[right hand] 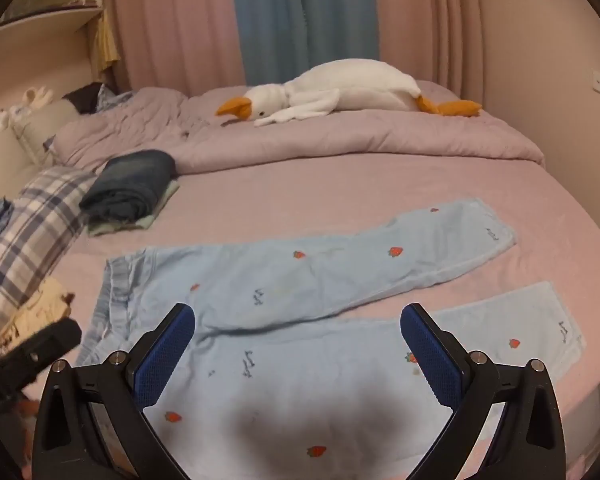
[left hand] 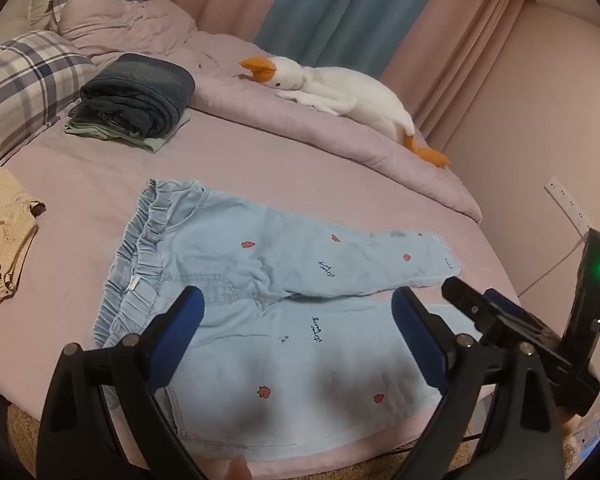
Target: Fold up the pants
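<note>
Light blue pants [left hand: 260,264] with small red strawberries lie spread flat on the pink bed, waistband to the left, both legs running right; they also show in the right wrist view [right hand: 300,280]. My left gripper [left hand: 298,300] is open and empty above the near leg, close to the crotch. My right gripper [right hand: 298,316] is open and empty above the near leg, and its body shows at the right of the left wrist view [left hand: 512,320]. The left gripper's body shows at the lower left of the right wrist view [right hand: 32,352].
A stack of folded dark jeans on a green garment [left hand: 136,96] sits at the back left. A plush goose [left hand: 340,88] lies on the bunched duvet [right hand: 340,136]. A plaid pillow [left hand: 24,76] and a cream garment [left hand: 0,236] lie at left. The bed edge [left hand: 340,456] is near.
</note>
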Demonstrator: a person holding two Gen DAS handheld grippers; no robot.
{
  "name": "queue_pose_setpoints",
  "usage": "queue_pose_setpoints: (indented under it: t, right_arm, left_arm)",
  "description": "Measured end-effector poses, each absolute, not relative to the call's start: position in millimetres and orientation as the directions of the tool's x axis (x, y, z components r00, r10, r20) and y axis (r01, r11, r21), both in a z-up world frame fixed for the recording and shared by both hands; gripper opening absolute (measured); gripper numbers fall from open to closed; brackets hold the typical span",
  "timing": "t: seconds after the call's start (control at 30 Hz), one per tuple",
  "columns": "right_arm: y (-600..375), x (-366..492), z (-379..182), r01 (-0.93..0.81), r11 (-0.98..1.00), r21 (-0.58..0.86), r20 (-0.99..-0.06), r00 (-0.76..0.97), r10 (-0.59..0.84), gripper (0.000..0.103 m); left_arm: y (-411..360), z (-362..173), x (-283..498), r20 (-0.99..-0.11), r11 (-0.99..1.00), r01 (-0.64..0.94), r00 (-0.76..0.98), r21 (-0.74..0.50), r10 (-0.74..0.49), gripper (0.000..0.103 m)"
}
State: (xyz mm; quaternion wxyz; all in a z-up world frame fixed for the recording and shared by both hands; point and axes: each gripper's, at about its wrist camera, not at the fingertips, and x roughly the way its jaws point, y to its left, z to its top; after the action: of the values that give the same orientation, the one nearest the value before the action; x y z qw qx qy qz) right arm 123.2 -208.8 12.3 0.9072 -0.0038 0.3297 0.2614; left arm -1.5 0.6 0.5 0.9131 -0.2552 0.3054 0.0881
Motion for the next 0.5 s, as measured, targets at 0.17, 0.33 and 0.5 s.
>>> queue_pose_setpoints:
  t: [0.17, 0.33, 0.5]
  right_arm:
    - [-208.2, 124.4, 12.1, -0.502, 0.848, 0.172, -0.605, 0.626, 0.493, 0.102]
    - [-210.3, 122.7, 8.9, -0.506, 0.842, 0.189, -0.605, 0.615, 0.506, 0.102]
    - [-212.8, 122.4, 6.1, -0.502, 0.844, 0.186, -0.612, 0.613, 0.500, 0.102]
  left_arm:
    - [-1.4, 5.2, -0.7, -0.602, 0.845, -0.335, 0.798, -0.418, 0.018, 0.095]
    - [-4.1, 1.1, -7.9, -0.634, 0.859, -0.352, 0.772, -0.372, 0.042, 0.094]
    - [-7.1, -3.6, -8.8, -0.653, 0.860, -0.355, 0.756, -0.367, 0.033, 0.094]
